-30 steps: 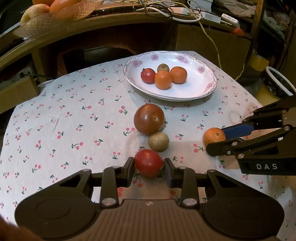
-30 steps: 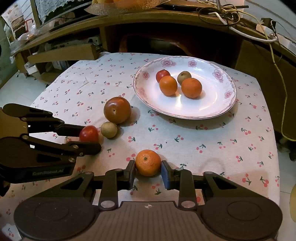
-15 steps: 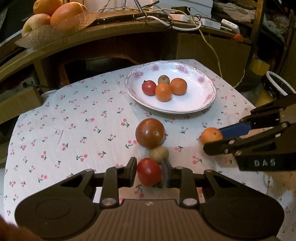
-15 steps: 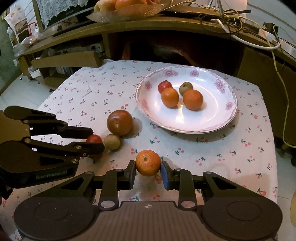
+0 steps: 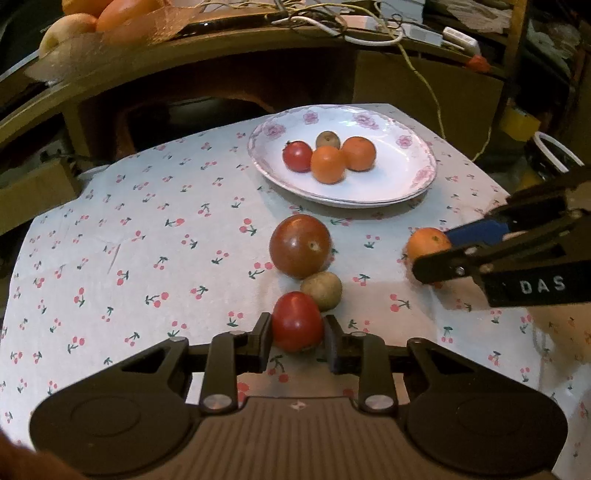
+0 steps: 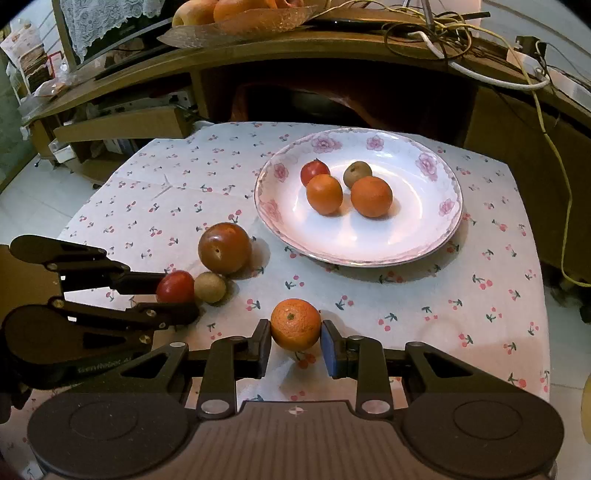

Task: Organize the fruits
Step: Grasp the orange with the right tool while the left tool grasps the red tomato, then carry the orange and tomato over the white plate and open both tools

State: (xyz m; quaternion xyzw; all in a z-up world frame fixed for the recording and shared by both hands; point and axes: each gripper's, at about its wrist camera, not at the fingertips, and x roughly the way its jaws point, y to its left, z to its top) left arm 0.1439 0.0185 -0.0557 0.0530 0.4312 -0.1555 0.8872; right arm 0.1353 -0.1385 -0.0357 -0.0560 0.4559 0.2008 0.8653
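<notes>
Left-wrist view: left gripper (image 5: 297, 338) has its 2 fingers closed against the sides of a red tomato (image 5: 297, 320), which sits low over the cherry-print cloth (image 5: 147, 240) on the desk. Touching the tomato on its far right is a small brown fruit (image 5: 321, 290), and just beyond that stands a large dark tomato (image 5: 300, 245). Farther back is a floral plate (image 5: 413, 184) carrying 4 fruits: 2 oranges, 1 small red tomato and 1 small brown fruit, bunched together. At the right edge, the right gripper (image 5: 434, 251) clamps an orange (image 5: 426, 243) between a blue-padded finger and a black one.

Right-wrist view: right gripper (image 6: 295, 345) grips the orange (image 6: 295, 324) by its sides, stem end facing the camera, close above the cloth (image 6: 480, 295); whether it touches the cloth I cannot tell. To the left, the left gripper (image 6: 177, 291) holds the red tomato (image 6: 175, 286), with the small brown fruit (image 6: 209, 287) touching it and the dark tomato (image 6: 224, 247) just behind. The plate (image 6: 439, 221) lies beyond, well apart from both grippers. A fruit bowl (image 6: 236, 22) rests on the wooden shelf behind the desk.
</notes>
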